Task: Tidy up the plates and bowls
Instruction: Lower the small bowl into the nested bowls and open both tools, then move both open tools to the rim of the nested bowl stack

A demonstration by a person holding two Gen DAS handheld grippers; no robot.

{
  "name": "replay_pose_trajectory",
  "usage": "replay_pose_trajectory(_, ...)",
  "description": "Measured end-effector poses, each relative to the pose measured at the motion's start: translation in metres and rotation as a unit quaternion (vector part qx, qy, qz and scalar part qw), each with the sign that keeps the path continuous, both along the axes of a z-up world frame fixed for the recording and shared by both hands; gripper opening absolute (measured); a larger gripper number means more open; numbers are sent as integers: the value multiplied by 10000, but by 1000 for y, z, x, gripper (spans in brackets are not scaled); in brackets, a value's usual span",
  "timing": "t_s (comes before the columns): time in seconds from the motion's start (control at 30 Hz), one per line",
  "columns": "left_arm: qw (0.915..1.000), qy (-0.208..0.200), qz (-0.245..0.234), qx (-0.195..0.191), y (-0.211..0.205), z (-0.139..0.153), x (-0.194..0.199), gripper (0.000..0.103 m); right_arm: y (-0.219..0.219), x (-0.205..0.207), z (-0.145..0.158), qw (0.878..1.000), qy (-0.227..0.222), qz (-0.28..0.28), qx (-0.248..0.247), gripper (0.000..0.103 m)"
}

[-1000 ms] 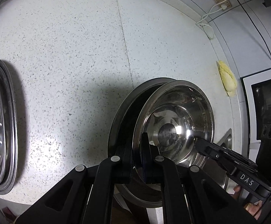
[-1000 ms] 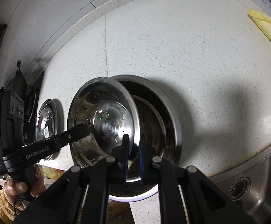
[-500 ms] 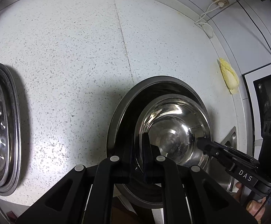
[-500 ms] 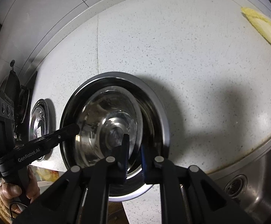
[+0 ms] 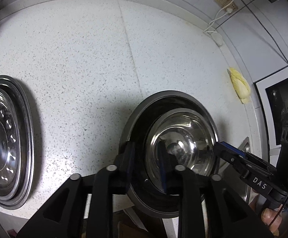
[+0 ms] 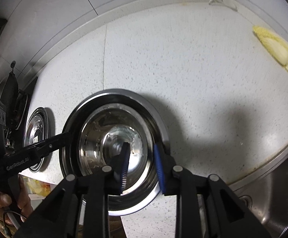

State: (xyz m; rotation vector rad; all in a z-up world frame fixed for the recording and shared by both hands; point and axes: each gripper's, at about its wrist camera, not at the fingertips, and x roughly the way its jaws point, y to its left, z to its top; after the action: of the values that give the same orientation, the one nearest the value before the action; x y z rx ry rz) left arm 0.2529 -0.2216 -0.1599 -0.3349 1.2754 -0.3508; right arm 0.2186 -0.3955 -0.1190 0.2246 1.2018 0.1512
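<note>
Nearest to me, the left gripper [image 5: 146,165] is sitting with its jaws spread, straddling the near-left rim of the nested bowls, one finger outside the wall and one inside. The right gripper [image 6: 142,165] is doing the same on the opposite side, its blue-padded jaws parted, with the rim running between them and not pinched. Each rim is getting room on both sides, so I am judging that the bowls are resting on their own.

Between the two, the small bowl [image 5: 180,140] is sitting upright inside the large bowl [image 5: 136,123], its rim lower than the big one's, which is keeping the pair compact as one stack near the counter's front edge.

Off to the left, the stacked plates [image 5: 28,123] are lying flat on the speckled counter [image 5: 88,59], well apart from the bowls, like kept with like.

Farther right, a cabbage [image 5: 240,85] is lying near the wall, and the sink [image 6: 278,194] is opening at the right.
</note>
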Motion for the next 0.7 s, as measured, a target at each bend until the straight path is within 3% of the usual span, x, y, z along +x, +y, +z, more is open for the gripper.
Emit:
replay_pose_trajectory(0.13,9996,-272,-94,78,-4,11,-10,45,6,-6,12,9987,-374,92,-338,40)
replay_pose_trajectory(0.2,9986,-486,-141,137,-3,18,-16,48,10,-10,17,9964,-600,157,-576,46)
replay_pose_trajectory(0.4,9958,-837,-188,309,2,27,-30,48,24,-27,30,9857,-1172,316,-1167,47)
replay_pose_trajectory(0.7,9943,-990,69,376,24,20,-44,48,28,-51,46,9702,-1805,424,-1559,47)
